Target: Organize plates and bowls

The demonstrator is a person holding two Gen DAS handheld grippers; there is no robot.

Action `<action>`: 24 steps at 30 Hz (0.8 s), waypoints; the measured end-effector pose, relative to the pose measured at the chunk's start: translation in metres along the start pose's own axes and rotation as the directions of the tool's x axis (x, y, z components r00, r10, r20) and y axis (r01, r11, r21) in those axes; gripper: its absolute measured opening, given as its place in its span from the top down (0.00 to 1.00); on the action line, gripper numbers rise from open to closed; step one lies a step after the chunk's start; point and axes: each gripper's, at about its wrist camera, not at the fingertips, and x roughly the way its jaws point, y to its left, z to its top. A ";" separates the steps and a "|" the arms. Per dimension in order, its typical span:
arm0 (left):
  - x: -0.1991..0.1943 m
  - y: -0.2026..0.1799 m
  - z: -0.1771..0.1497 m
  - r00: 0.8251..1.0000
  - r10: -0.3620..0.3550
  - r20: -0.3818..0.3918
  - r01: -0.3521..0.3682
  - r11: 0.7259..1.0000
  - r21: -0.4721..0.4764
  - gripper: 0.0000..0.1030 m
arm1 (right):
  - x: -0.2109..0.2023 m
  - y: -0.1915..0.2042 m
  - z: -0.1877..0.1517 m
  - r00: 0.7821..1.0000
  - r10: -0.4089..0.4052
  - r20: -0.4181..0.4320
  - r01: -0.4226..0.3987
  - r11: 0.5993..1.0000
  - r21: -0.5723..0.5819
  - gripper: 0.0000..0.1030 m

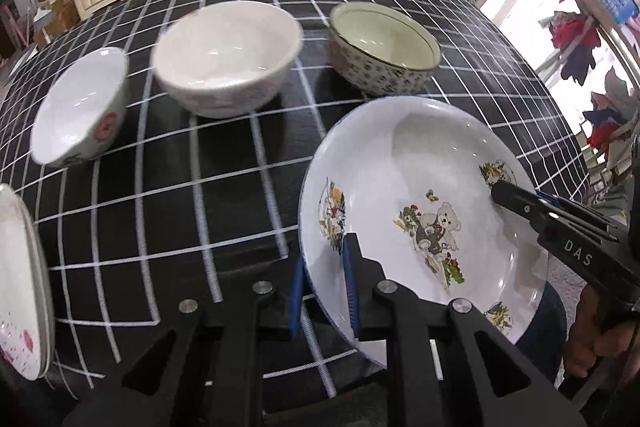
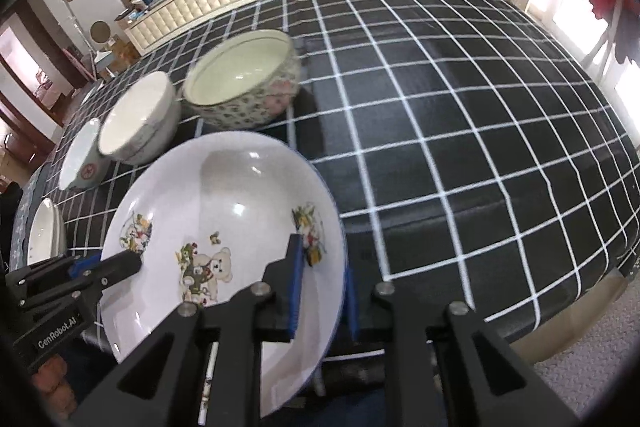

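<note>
I have the bear plate (image 1: 424,211) pinched from both sides. My left gripper (image 1: 326,291) is clamped on its rim at about 8 o'clock of the plate in the left wrist view, one blue pad under the rim, the other inside the well. My right gripper (image 2: 322,291) bites the opposite rim, at roughly 4 o'clock of the plate in its own view, again one pad inside and one outside. The plate sits at the near edge of the checked tablecloth (image 2: 460,115), tilted; I cannot tell whether it touches the cloth.

It is a deep white plate with a thin blue edge, a teddy bear printed in the middle and small flower motifs round the wall.

At 12 o'clock beyond it stand three bowls: a patterned bowl (image 1: 382,49), a plain white bowl (image 1: 228,59) and a small bowl with a red mark (image 1: 80,107), all blurred. A stack of plates (image 1: 20,279) is cut off at 9 o'clock.
</note>
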 end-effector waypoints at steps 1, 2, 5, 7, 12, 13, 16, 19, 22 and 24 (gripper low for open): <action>-0.004 0.005 -0.001 1.000 0.001 0.007 -0.001 1.000 -0.008 0.84 | -0.001 0.005 0.001 1.000 0.003 0.003 -0.003 1.000 -0.007 0.79; -0.009 0.010 -0.002 1.000 0.004 0.016 -0.004 1.000 -0.014 0.84 | -0.002 0.011 0.001 1.000 0.004 0.006 -0.004 1.000 -0.015 0.79; -0.022 0.027 -0.008 0.999 0.018 0.032 -0.017 0.999 -0.043 0.84 | -0.003 0.027 0.002 1.000 0.011 0.014 -0.011 0.999 -0.038 0.79; -0.031 0.039 -0.012 0.999 0.024 0.044 -0.021 0.998 -0.065 0.84 | -0.004 0.038 0.003 1.000 0.026 0.018 -0.025 0.999 -0.047 0.80; -0.055 0.074 -0.025 0.996 0.047 0.072 -0.038 0.992 -0.120 0.84 | -0.006 0.075 0.002 0.998 0.058 0.024 -0.056 0.993 -0.103 0.80; -0.060 0.082 -0.028 0.995 0.056 0.079 -0.045 0.990 -0.133 0.84 | -0.006 0.085 0.003 0.998 0.067 0.022 -0.064 0.991 -0.118 0.80; -0.075 0.110 -0.036 0.993 0.078 0.094 -0.060 0.982 -0.180 0.84 | -0.004 0.112 0.006 0.995 0.096 0.021 -0.092 0.983 -0.160 0.81; -0.090 0.138 -0.045 0.989 0.109 0.104 -0.083 0.971 -0.226 0.84 | 0.001 0.138 0.008 0.992 0.128 0.012 -0.124 0.973 -0.197 0.81; -0.106 0.165 -0.054 0.982 0.150 0.115 -0.114 0.956 -0.271 0.85 | 0.006 0.167 0.006 0.987 0.159 -0.007 -0.156 0.959 -0.236 0.81; -0.114 0.184 -0.062 0.979 0.166 0.117 -0.123 0.944 -0.306 0.84 | 0.009 0.187 0.006 0.985 0.174 -0.012 -0.170 0.948 -0.269 0.81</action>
